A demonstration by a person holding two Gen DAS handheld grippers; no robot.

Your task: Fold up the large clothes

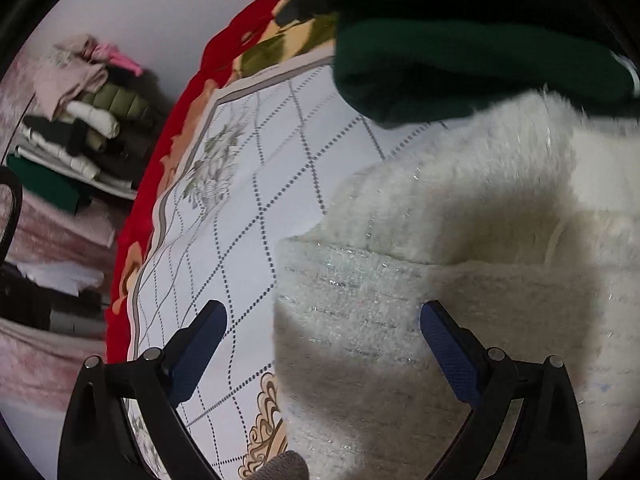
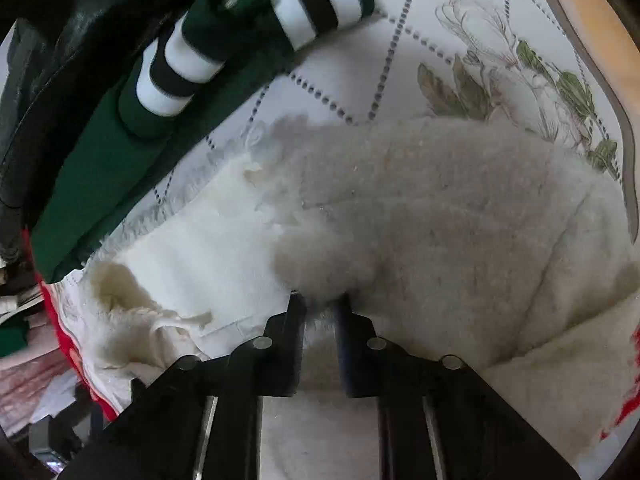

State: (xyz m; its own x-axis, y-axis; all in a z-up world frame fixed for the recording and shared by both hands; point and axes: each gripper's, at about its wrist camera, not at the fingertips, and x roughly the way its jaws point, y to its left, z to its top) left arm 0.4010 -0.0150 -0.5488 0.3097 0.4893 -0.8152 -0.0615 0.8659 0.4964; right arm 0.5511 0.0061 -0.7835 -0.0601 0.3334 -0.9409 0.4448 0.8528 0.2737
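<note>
Only left view shows clothes pile [image 1: 76, 136]; left gripper [image 1: 322, 336] spread, right gripper [image 2: 320, 300] pinching fluffy sweater [image 2: 440, 216].

A white bed cover [image 1: 248, 208] printed with dotted diamond lines and pale flowers spreads across the surface. A red blanket [image 1: 132, 248] with peach shapes borders its edge. Beyond that edge sits a stack of folded garments [image 1: 84, 128] in olive, cream, black and green, topped with pink pieces.
</note>
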